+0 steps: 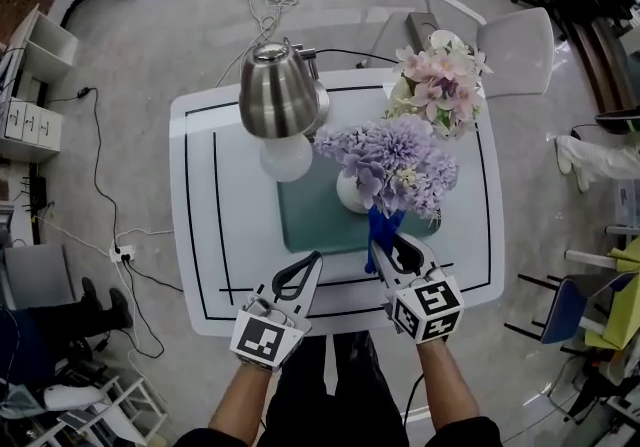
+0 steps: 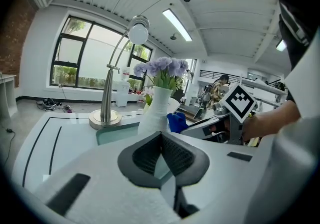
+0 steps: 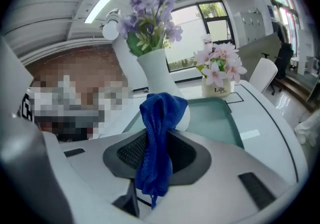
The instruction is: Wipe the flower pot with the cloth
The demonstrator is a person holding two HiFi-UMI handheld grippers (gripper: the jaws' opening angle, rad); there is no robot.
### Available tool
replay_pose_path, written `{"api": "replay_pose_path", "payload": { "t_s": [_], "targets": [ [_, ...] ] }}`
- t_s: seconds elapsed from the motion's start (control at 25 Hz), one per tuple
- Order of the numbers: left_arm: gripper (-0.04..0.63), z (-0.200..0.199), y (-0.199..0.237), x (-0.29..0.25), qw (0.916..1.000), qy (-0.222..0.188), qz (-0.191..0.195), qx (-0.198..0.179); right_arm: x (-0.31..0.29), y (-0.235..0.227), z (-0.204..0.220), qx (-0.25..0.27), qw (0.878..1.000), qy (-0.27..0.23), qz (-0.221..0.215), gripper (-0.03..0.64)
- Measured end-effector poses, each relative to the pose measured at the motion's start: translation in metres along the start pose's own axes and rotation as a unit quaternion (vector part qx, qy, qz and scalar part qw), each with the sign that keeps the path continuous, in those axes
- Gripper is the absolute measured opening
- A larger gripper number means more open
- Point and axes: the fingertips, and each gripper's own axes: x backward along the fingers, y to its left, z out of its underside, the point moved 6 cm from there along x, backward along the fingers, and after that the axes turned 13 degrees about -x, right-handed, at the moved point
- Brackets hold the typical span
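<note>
A white vase of purple flowers stands on a teal mat in the middle of the white table. My right gripper is shut on a blue cloth, which it holds up just in front of the vase's lower body. In the right gripper view the cloth hangs between the jaws, with the vase right behind it. My left gripper hovers over the table's near edge, shut and empty. In its own view the vase and the cloth lie ahead.
A metal desk lamp leans over the mat, its round base left of the vase. A small pot of pink flowers stands at the table's far right corner. A white chair is behind it. Cables run over the floor at left.
</note>
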Motion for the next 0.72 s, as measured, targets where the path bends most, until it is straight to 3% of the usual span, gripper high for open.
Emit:
{"api": "replay_pose_path", "payload": {
  "t_s": [0.2,0.32,0.52,0.72],
  "targets": [
    [0.008,-0.013,-0.002,-0.017,0.9999,0.003,-0.002,-0.016,0.024,-0.007,-0.034,0.022,0.997,-0.079,-0.015,0.104],
    [0.008,-0.018,-0.008,-0.029,0.9998,-0.005,0.005,-0.02,0.025,-0.014,-0.049,0.032,0.994,-0.097,-0.033,0.104],
    [0.008,-0.01,-0.019,-0.044,0.9996,0.009,0.012,-0.023,0.002,-0.032,-0.048,0.04,0.997,-0.054,-0.05,0.104],
    [0.008,-0.001,-0.019,-0.052,0.9994,0.027,0.006,-0.02,-0.017,-0.057,-0.029,0.042,0.998,0.008,-0.038,0.104]
  ]
}}
